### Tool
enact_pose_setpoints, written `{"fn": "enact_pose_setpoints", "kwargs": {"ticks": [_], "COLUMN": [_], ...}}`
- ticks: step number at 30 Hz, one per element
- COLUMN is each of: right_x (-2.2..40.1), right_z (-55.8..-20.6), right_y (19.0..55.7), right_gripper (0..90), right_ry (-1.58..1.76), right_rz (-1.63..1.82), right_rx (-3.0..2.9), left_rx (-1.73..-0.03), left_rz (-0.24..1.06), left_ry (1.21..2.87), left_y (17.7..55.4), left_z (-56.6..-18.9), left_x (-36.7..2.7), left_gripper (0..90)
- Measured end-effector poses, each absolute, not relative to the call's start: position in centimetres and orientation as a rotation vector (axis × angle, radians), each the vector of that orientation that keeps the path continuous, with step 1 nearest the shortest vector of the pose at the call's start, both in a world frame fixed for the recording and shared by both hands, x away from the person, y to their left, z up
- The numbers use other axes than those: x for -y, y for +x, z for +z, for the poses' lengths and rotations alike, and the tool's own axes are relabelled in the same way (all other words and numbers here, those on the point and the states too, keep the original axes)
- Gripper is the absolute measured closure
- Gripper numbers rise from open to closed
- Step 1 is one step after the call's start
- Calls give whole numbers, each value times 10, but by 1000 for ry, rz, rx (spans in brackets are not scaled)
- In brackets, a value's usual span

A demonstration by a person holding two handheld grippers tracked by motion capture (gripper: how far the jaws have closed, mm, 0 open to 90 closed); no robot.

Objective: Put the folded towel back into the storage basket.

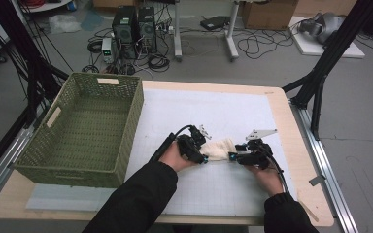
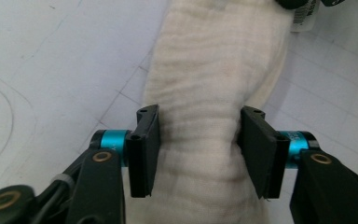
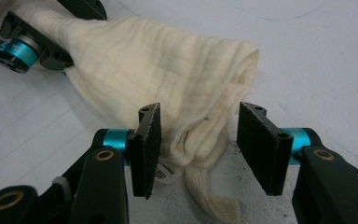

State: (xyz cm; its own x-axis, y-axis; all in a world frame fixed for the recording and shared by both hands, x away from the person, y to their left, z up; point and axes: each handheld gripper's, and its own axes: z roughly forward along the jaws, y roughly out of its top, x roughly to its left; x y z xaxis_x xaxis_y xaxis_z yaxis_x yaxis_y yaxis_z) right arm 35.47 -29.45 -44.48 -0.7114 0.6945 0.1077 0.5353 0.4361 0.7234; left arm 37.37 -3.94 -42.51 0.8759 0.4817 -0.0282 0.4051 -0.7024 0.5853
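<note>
A rolled cream cloth (image 1: 218, 148) lies on the white grid mat (image 1: 223, 107) between my two grippers. My left gripper (image 1: 205, 158) grips one end from the left; in the left gripper view its pads (image 2: 149, 140) press into both sides of the cloth (image 2: 214, 70), which pinches in slightly between them. My right gripper (image 1: 232, 157) is at the other end. In the right gripper view the cloth's folded end (image 3: 168, 65) lies between the jaws; the left pad (image 3: 148, 144) touches it and a gap stays at the right pad. A tag and a loose strip hang there.
A green woven basket (image 1: 126, 126) stands on the table's left part, close to my left forearm. The mat stretches bare beyond and in front of the cloth. The wooden table edge (image 1: 291, 131) runs at the right. Cables and computers sit on the floor behind.
</note>
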Motion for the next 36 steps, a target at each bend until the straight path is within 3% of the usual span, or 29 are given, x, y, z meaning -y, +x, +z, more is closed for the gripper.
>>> {"fn": "enact_pose_setpoints", "kwargs": {"ticks": [12, 20, 36], "right_x": [296, 302, 327], "right_z": [-442, -435, -424], "right_y": [354, 347, 313], "right_gripper": [451, 400, 213], "right_ry": [1083, 1085, 1112], "right_rz": [1157, 1174, 1261], "right_rx": [-2473, -2460, -2372], "left_rx": [-684, -712, -773], "left_rz": [130, 94, 18], "left_ry": [2419, 2400, 2352], "left_y": [379, 382, 387], "left_z": [-424, -425, -427], "left_x": [36, 33, 28], "left_gripper": [698, 777, 800]}}
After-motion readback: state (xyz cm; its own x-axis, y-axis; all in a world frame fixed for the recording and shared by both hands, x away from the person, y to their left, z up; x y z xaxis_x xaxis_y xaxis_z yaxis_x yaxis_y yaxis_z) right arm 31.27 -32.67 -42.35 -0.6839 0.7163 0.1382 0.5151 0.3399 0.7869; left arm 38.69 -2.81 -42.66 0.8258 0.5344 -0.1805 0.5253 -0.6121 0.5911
